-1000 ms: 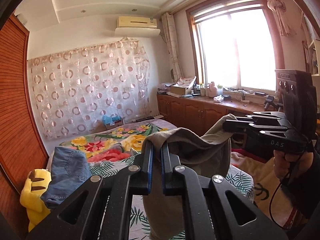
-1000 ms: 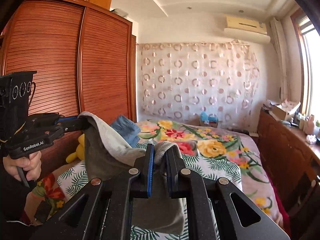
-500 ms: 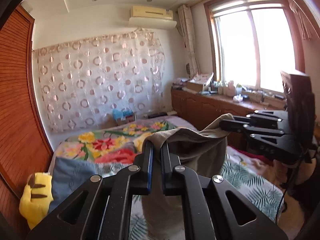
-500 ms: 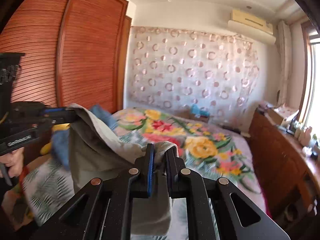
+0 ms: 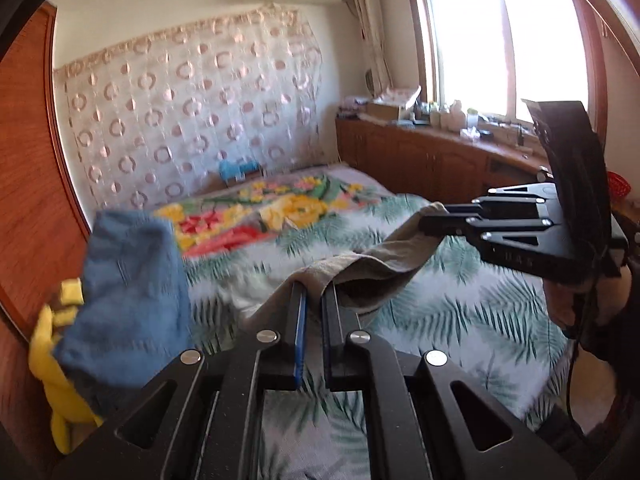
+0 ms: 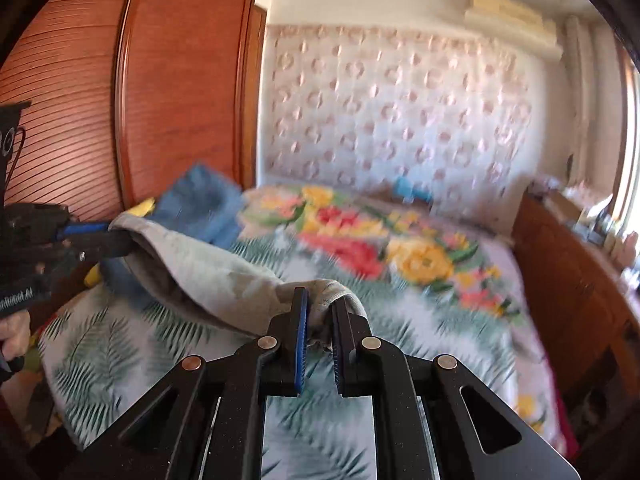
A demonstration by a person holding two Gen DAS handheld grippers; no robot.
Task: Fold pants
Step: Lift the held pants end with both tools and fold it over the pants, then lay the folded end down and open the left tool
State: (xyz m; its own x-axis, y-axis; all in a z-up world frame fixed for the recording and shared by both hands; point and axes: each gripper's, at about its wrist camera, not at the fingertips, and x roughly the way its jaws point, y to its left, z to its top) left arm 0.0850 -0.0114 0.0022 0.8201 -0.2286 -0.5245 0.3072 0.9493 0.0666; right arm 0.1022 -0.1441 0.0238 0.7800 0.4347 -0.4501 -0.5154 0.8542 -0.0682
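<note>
Grey-khaki pants [image 5: 376, 268] hang stretched between both grippers, low over the leaf-print bedspread [image 5: 472, 304]. My left gripper [image 5: 313, 292] is shut on one end of the cloth. The right gripper [image 5: 430, 218] pinches the other end, at the right of the left wrist view, held by a hand. In the right wrist view my right gripper [image 6: 319, 308] is shut on a bunched edge of the pants [image 6: 208, 276], and the left gripper [image 6: 120, 240] holds the far end at the left. The cloth sags between them and folds over itself.
A blue denim garment [image 5: 128, 300] lies at the bed's left side on a yellow plush toy [image 5: 56, 364]. A wooden wardrobe [image 6: 176, 80] stands on the left. A low wooden cabinet [image 5: 432, 160] with clutter runs under the window. A patterned curtain [image 5: 192, 120] hangs behind the bed.
Both grippers have come down toward the bed with the pants, which now hang lower and more stretched out between them. The views tilted downward. Both grips stayed shut.
</note>
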